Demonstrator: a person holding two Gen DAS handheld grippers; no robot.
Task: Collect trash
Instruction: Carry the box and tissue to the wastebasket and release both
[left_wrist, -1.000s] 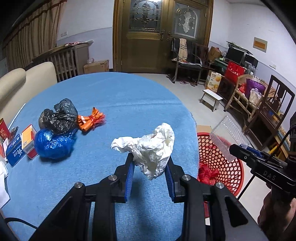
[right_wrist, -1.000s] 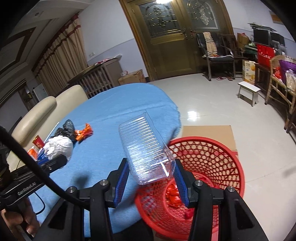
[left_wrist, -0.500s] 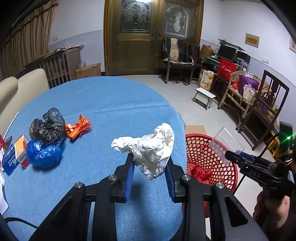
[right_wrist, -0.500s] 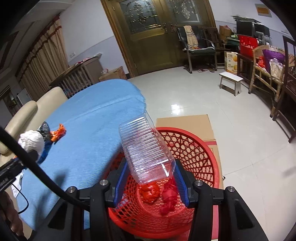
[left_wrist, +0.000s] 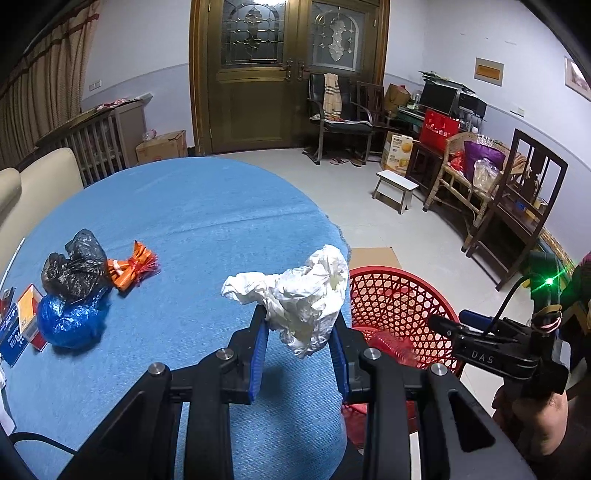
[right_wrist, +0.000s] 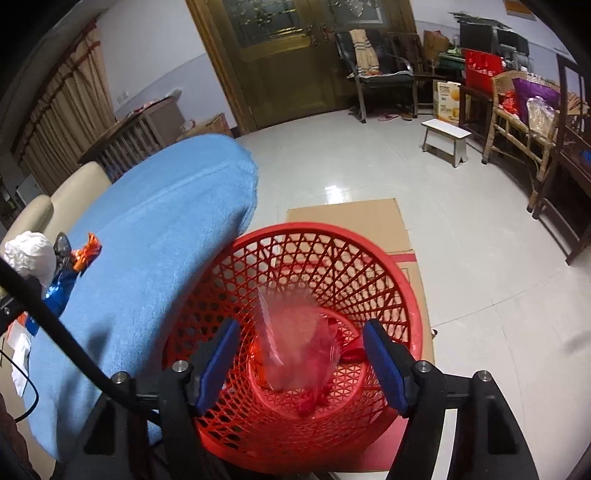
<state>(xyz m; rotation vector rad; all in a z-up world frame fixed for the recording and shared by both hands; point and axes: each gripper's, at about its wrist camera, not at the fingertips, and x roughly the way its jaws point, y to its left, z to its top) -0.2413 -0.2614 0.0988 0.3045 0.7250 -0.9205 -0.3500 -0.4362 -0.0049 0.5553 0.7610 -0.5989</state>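
Observation:
My left gripper (left_wrist: 298, 350) is shut on a crumpled white paper wad (left_wrist: 301, 295), held above the blue tablecloth (left_wrist: 184, 221) near the table's right edge. Over the red mesh basket (right_wrist: 369, 258) on the floor, my right gripper (right_wrist: 301, 360) has its jaws opening. A clear plastic container (right_wrist: 295, 336) is blurred between them, free of the pads and dropping into the basket onto red scraps (right_wrist: 310, 400). The right gripper (left_wrist: 461, 325) also shows at the right of the left wrist view, over the basket (left_wrist: 399, 295).
A black bag (left_wrist: 74, 264), a blue bag (left_wrist: 68, 321) and an orange wrapper (left_wrist: 131, 264) lie on the table's left side, beside small boxes (left_wrist: 26, 317). Flat cardboard (right_wrist: 351, 221) lies under the basket. A stool (right_wrist: 445, 138), chairs and shelves stand beyond.
The right gripper moved over the basket and lowered, its jaws spread, and the clear container left them and is falling in. The left gripper drifted toward the table's right edge, paper wad still held.

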